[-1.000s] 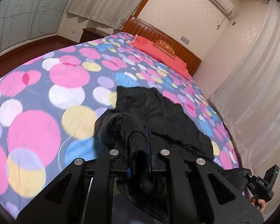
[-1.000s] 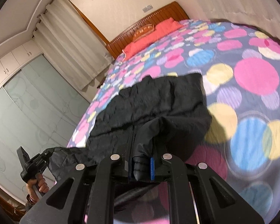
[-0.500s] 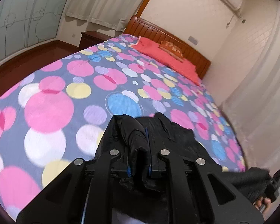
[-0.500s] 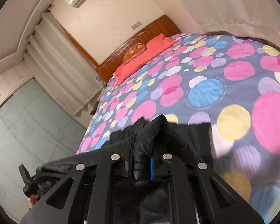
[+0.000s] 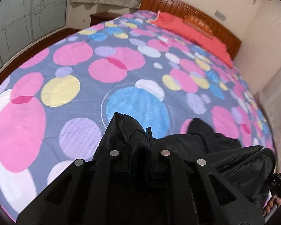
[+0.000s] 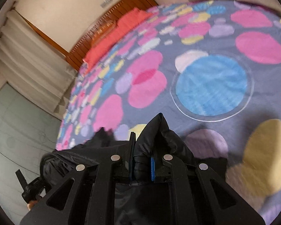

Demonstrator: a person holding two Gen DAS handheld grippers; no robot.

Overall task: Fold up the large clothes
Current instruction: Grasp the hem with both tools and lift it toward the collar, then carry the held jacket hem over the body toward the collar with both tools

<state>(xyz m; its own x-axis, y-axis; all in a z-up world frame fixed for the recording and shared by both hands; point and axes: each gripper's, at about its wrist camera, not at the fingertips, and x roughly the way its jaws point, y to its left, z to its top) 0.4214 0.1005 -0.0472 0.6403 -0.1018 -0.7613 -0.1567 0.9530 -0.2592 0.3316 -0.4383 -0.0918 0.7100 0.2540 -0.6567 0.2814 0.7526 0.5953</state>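
2 grippers, both clamped on cloth! The left gripper (image 5: 139,142) pinches a bunched fold of the black padded jacket (image 5: 234,155), and the right gripper (image 6: 142,155) bites another puffy fold of the same garment, jaws pressed tight on the fabric in each view. The jacket hangs between them above the spotted bedspread (image 5: 65,65), with a peak of cloth poking up toward 12 o'clock from each grip and more of it trailing toward 3 o'clock in the left view. The red pillow (image 5: 189,28) sits far off at 1 o'clock by the headboard. My read: this fold is only underway. The edge is lifted, nothing is laid flat yet, and smoothing and further folds remain.
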